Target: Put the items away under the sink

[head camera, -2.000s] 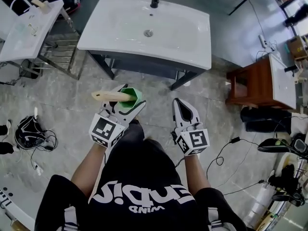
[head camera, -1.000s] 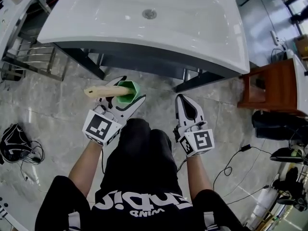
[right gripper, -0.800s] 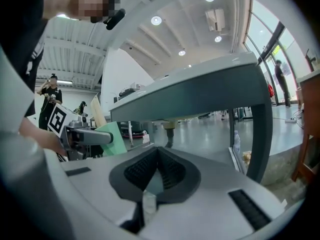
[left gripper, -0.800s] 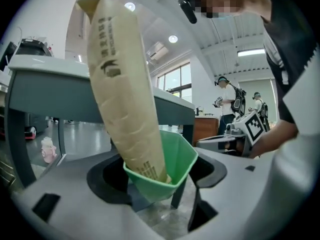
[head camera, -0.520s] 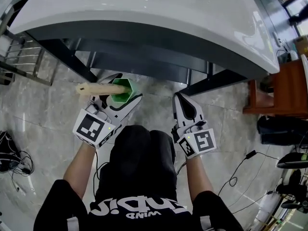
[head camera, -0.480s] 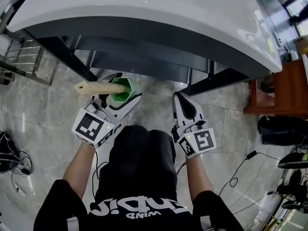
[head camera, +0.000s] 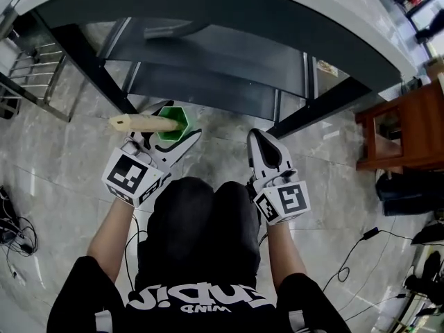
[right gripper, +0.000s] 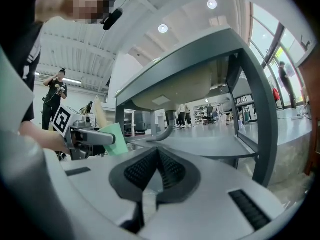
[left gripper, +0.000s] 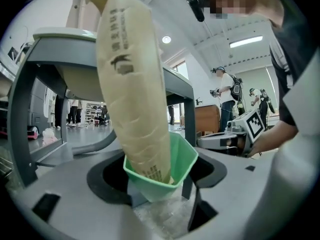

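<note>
**Both grippers drop level with the shelves under the sink**

Both grippers now sit lower than a second ago, and the basin top has slid out of the head view, baring two dark shelves (head camera: 208, 61) under the sink (head camera: 361, 30).

The left gripper (head camera: 177, 122) has its jaws wide and clamped on the walls of a green cup (left gripper: 177, 166), just short of the shelves. A cream tube (left gripper: 132, 94) leans loose out of the cup's rim. The right gripper (right gripper: 157, 156) has its jaws together on nothing.

The cup looks light, thin and smooth-sided, so it probably needs a hold low on its walls. The tube is soft and tall and may tip out.

The shelves look flat and hard, with a drain pipe (head camera: 166, 30) curving over the upper one. Polished stone floor (head camera: 62, 165) lies around, and a wooden stand (head camera: 399, 127) sits to the right.
</note>
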`<state>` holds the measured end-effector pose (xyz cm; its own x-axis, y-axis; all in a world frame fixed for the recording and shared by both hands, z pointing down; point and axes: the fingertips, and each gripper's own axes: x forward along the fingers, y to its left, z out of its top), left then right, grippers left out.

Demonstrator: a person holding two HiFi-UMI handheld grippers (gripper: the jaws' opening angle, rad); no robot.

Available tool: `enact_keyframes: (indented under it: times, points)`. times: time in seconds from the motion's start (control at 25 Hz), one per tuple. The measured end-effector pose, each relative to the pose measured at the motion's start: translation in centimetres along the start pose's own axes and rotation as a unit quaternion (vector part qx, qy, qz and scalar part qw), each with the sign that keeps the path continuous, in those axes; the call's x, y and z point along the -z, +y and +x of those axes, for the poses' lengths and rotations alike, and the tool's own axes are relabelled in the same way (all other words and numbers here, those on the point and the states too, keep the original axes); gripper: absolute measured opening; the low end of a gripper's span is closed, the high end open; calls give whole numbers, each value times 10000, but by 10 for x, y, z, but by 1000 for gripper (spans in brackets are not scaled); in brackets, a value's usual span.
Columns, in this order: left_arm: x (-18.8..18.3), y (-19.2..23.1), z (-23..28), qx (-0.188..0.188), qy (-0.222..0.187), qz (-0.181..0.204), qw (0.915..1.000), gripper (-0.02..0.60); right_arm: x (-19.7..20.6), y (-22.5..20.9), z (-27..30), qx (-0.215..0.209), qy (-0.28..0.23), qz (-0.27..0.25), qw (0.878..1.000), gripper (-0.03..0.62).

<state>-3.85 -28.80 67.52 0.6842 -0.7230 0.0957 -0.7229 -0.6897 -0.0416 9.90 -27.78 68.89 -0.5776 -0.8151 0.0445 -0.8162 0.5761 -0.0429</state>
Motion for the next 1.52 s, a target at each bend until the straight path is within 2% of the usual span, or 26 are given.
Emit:
enact_keyframes:
  times: [0.24, 0.52, 0.72, 1.0, 1.2, 1.52]
  points:
    - [-3, -19, 1, 54, -43, -58, 10000, 348, 7, -7, -20, 130, 31, -28, 9999, 18]
    - [-5, -17, 15, 70, -27, -49, 10000, 348, 1, -5, -16, 108, 9, 23, 9999, 18]
    - [-15, -13, 36, 159, -73, 104, 9998, 348, -7, -1, -16, 59, -63, -43, 10000, 18]
    - [-16, 2, 79, 238, -41, 204, 9995, 348, -16, 5, -15, 41, -98, -134, 9999, 18]
    - [-12, 29, 113, 75, 25, 141, 9999, 348, -17, 7, -18, 83, -121, -120, 9998, 18]
    - [-15, 64, 155, -89, 151, 274, 9995, 348, -17, 13, -18, 92, -73, -187, 9998, 18]
